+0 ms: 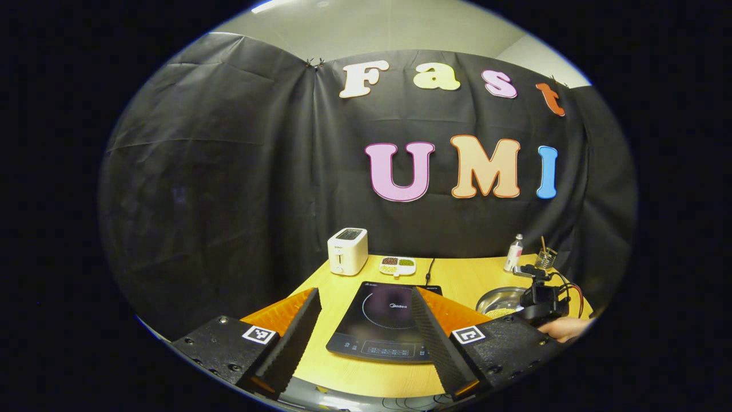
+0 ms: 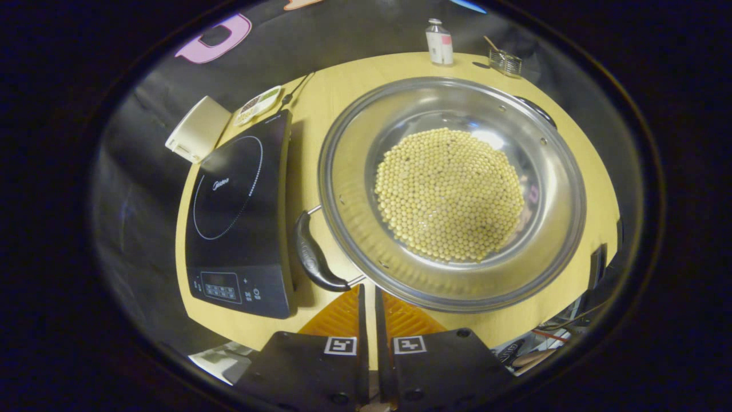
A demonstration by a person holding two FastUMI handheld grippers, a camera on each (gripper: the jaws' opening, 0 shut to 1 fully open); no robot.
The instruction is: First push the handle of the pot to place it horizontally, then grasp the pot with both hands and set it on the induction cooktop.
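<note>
A steel pot (image 2: pixel 343 189) holding yellow soybeans (image 2: pixel 452 194) stands on the wooden table, right of the black induction cooktop (image 2: pixel 240 217). One black handle (image 2: pixel 311 257) points toward the cooktop and the near edge, and a second handle (image 2: pixel 534 109) sits at the far right rim. My right gripper (image 2: pixel 369 292) is shut with nothing in it, its tips just below the rim beside the near handle's end. My left gripper (image 1: pixel 365 292) hovers open above the table's front edge, framing the cooktop (image 1: pixel 389 320). Part of the pot (image 1: pixel 497 298) shows beside the hand-held right gripper (image 1: pixel 542 302).
A white toaster (image 1: pixel 347 250) and a small dish of beans (image 1: pixel 397 265) stand behind the cooktop. A bottle (image 1: pixel 514 253) and a glass with sticks (image 1: pixel 546 258) are at the back right. The cooktop's cable (image 1: pixel 429 269) runs toward the wall.
</note>
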